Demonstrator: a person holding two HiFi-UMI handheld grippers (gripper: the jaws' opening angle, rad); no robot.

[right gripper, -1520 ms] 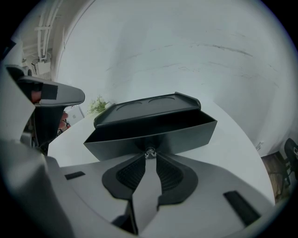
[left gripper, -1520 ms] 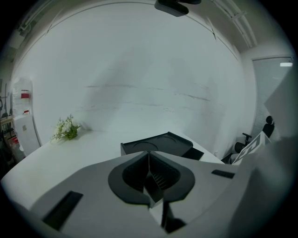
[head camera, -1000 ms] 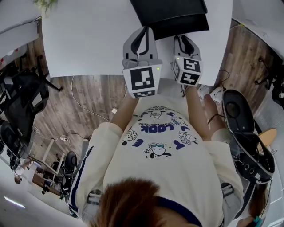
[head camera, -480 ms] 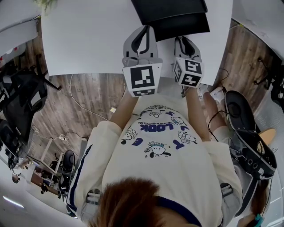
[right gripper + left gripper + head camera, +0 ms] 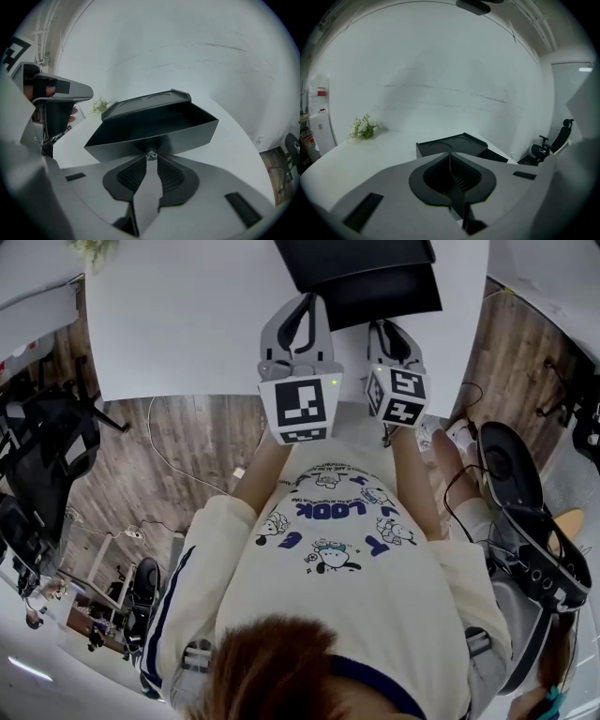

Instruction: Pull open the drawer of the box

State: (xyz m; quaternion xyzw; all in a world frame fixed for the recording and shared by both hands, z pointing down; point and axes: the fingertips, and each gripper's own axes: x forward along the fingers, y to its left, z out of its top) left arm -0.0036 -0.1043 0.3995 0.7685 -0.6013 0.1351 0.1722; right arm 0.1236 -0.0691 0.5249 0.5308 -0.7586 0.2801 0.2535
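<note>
Black box [image 5: 354,257] at far edge of white table [image 5: 187,324], drawer [image 5: 154,133] standing out toward the person; right gripper [image 5: 150,158] with jaws pinched on the drawer's small knob [image 5: 151,153]; left gripper [image 5: 451,158] with jaws pressed together, empty, just beside drawer's left end.

Office, white desk [image 5: 187,324], black swivel chairs [image 5: 42,451], wood-plank floor [image 5: 202,442]

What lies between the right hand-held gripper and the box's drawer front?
Only the drawer's small knob, pinched at the right hand-held gripper's jaw tips, against the open drawer; the right gripper view shows it.
</note>
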